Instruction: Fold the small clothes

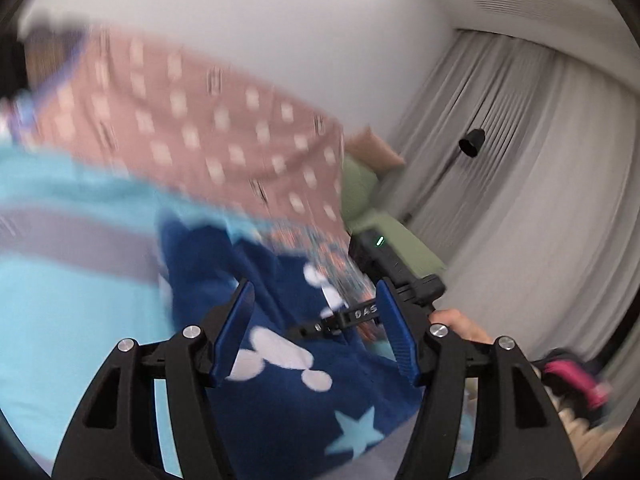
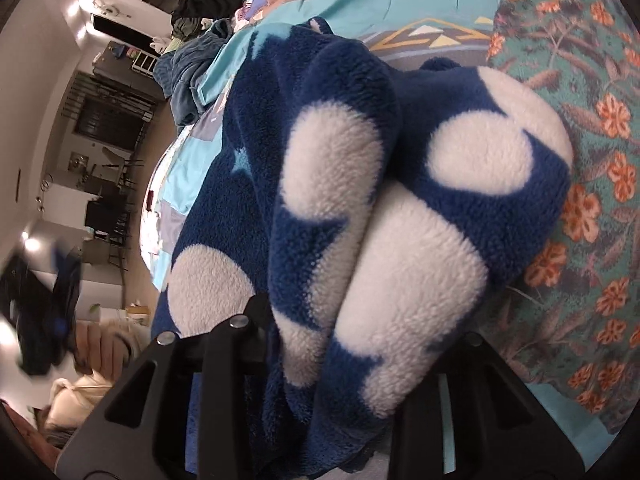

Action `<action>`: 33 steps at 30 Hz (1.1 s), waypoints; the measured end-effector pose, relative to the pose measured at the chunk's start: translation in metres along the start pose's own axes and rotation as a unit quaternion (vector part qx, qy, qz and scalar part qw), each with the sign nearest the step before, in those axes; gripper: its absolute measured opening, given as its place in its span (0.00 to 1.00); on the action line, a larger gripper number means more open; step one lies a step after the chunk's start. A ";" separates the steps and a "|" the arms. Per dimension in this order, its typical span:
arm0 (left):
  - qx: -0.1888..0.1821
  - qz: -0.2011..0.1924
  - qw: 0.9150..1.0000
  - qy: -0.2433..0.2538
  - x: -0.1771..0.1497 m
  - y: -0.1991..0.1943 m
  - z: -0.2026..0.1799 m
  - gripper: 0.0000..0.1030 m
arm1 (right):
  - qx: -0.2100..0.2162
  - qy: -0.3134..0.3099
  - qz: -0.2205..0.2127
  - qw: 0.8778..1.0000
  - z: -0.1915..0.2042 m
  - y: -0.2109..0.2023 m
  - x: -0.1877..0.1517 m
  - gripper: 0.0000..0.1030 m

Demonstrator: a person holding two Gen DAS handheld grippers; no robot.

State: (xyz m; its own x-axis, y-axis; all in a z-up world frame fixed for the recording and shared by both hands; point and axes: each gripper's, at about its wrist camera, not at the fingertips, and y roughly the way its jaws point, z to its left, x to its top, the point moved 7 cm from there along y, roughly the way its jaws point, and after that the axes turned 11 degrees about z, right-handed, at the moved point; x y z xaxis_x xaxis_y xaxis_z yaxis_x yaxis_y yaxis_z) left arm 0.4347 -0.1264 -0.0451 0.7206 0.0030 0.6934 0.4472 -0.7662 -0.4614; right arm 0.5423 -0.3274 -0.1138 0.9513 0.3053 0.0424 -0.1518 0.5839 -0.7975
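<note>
The bed's light blue sheet (image 2: 352, 4) is the biggest thing here, spread under everything, with grey bands across it. On it, toward three o'clock in the right wrist view, lies a teal cloth with orange flowers (image 2: 580, 208). A pink spotted fabric (image 1: 192, 120), blurred, sits around eleven o'clock in the left wrist view. At ten o'clock in the right wrist view a heap of dark clothes (image 2: 208, 4) is piled at the bed's far end.

The navy fleece garment (image 2: 360, 200) with white blobs and pale stars lies bunched on the sheet, filling the middle of both views.

The left tool (image 1: 316, 320) hangs above the fleece with its blue pads (image 1: 236, 332) standing wide apart, gripping nothing. The right tool (image 1: 384, 280) shows at three o'clock in the left wrist view, a hand (image 1: 464, 324) on it. In its own view the fleece bulges thickly between its black arms and hides the fingertips; I cannot tell whether it pinches the cloth.
</note>
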 end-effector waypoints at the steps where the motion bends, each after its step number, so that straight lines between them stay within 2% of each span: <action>1: -0.009 0.022 1.000 -0.011 -0.001 0.019 0.007 0.61 | -0.004 0.002 -0.002 1.000 0.000 0.000 0.000 0.32; 4: 0.025 0.074 0.997 -0.008 -0.027 0.072 0.025 0.59 | -0.012 0.028 -0.003 1.000 -0.003 -0.002 -0.001 0.38; 6: 0.027 0.074 0.997 -0.010 -0.039 0.086 0.029 0.58 | -0.025 0.060 -0.016 0.998 -0.006 -0.009 -0.003 0.39; 8: 0.019 0.074 0.997 -0.007 -0.038 0.084 0.027 0.58 | -0.064 0.074 -0.039 0.994 -0.004 -0.019 -0.011 0.42; 10: 0.017 0.086 0.996 -0.007 -0.036 0.090 0.026 0.59 | -0.104 0.080 -0.073 0.989 0.005 -0.030 -0.023 0.53; 13: 0.018 0.093 0.995 -0.015 -0.033 0.091 0.034 0.59 | -0.188 0.061 -0.146 0.969 0.025 -0.053 -0.047 0.73; 16: 0.017 0.092 0.995 -0.018 -0.036 0.089 0.033 0.60 | -0.222 0.052 -0.198 0.953 0.037 -0.074 -0.072 0.74; 19: 0.020 0.092 0.995 -0.014 -0.037 0.090 0.030 0.61 | -0.210 0.023 -0.246 0.946 0.056 -0.083 -0.087 0.74; 21: 0.017 0.093 0.995 -0.015 -0.038 0.088 0.030 0.62 | -0.207 -0.032 -0.252 0.945 0.074 -0.070 -0.089 0.74; 23: 0.005 0.096 0.995 -0.027 -0.036 0.086 0.034 0.62 | -0.192 -0.091 -0.233 0.949 0.085 -0.040 -0.095 0.74; 25: -0.008 0.100 0.994 -0.043 -0.034 0.083 0.038 0.62 | -0.205 -0.106 -0.220 0.948 0.079 -0.018 -0.096 0.73; 27: -0.018 0.110 0.993 -0.048 -0.034 0.082 0.038 0.62 | -0.233 -0.126 -0.217 0.940 0.072 -0.002 -0.100 0.73; 29: -0.032 0.132 0.989 -0.050 -0.031 0.081 0.036 0.62 | -0.257 -0.136 -0.195 0.937 0.056 0.020 -0.101 0.73; 31: -0.046 0.145 0.987 -0.056 -0.028 0.077 0.033 0.64 | -0.240 -0.123 -0.194 0.943 0.041 0.026 -0.104 0.74; 33: -0.038 0.151 0.987 -0.043 -0.021 0.073 0.031 0.64 | -0.209 -0.109 -0.202 0.951 0.035 0.023 -0.106 0.76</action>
State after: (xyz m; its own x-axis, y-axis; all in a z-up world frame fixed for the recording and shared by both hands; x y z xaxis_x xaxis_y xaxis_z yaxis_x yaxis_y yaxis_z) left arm 0.4690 -0.1624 -0.1108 0.8585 -0.1807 0.4799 0.1671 -0.7863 -0.5949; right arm 0.4290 -0.3201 -0.1158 0.8240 0.2946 0.4839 0.3778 0.3506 -0.8569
